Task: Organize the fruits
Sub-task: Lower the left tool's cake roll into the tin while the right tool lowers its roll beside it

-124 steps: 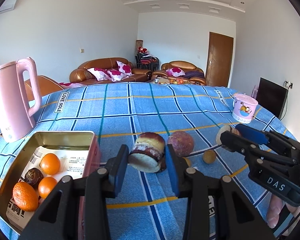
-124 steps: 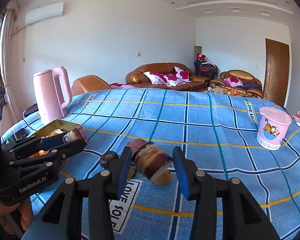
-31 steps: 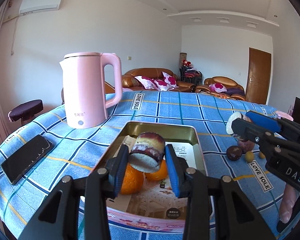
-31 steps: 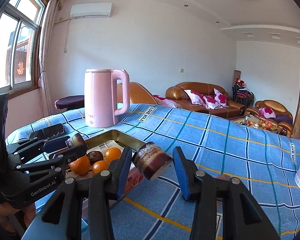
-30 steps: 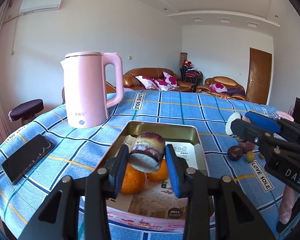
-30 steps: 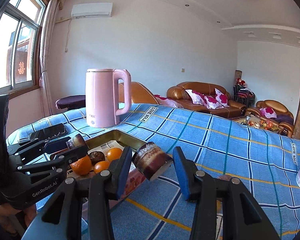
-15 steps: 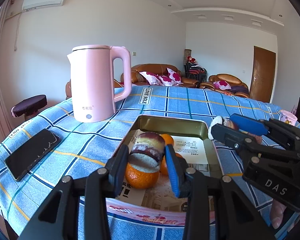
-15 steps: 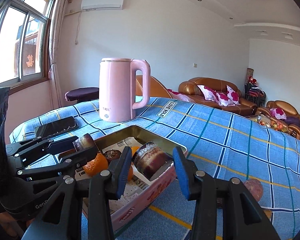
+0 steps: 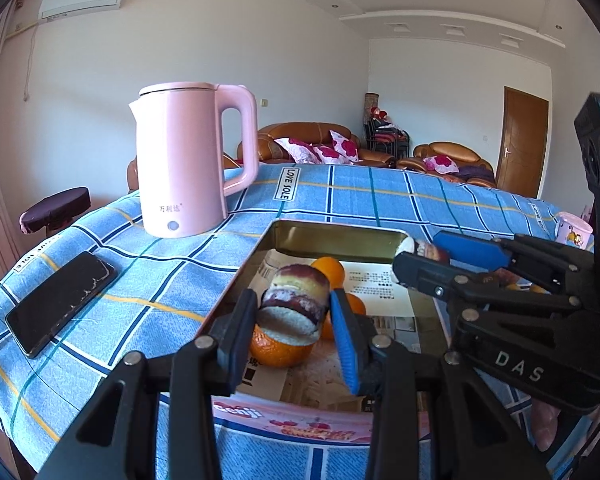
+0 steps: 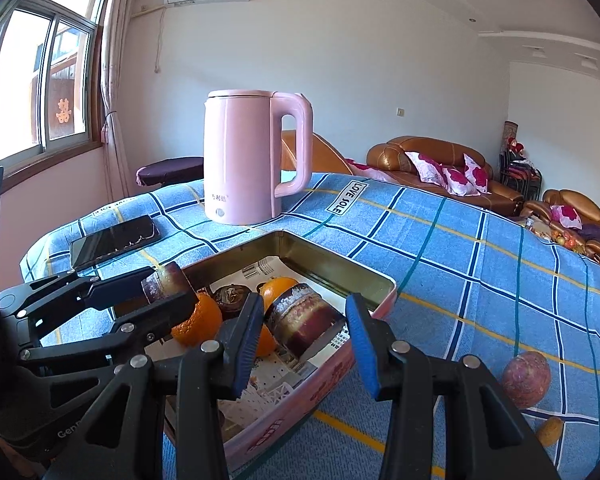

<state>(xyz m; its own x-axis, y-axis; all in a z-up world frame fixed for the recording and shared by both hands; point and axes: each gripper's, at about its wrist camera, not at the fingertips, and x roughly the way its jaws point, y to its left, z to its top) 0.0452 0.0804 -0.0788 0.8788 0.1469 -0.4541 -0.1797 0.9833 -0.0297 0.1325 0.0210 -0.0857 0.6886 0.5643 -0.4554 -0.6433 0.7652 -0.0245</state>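
Two hand-held grippers, each clamped on a cut, purple-skinned fruit piece, now hang over the open tin [image 9: 332, 240]; four seconds ago both were over bare cloth, well clear of it. The left hand-held gripper [image 9: 294, 320] holds its piece [image 9: 296, 300] at lower centre above the oranges [image 9: 276, 346]. The right hand-held gripper [image 10: 304, 328] holds its piece [image 10: 304, 320] over the tin's near rim. Release into the tin appears due next. Only the right view shows a round purple fruit [image 10: 526, 374] on the table at lower right, and a dark fruit, possibly passion fruit, in the tin.
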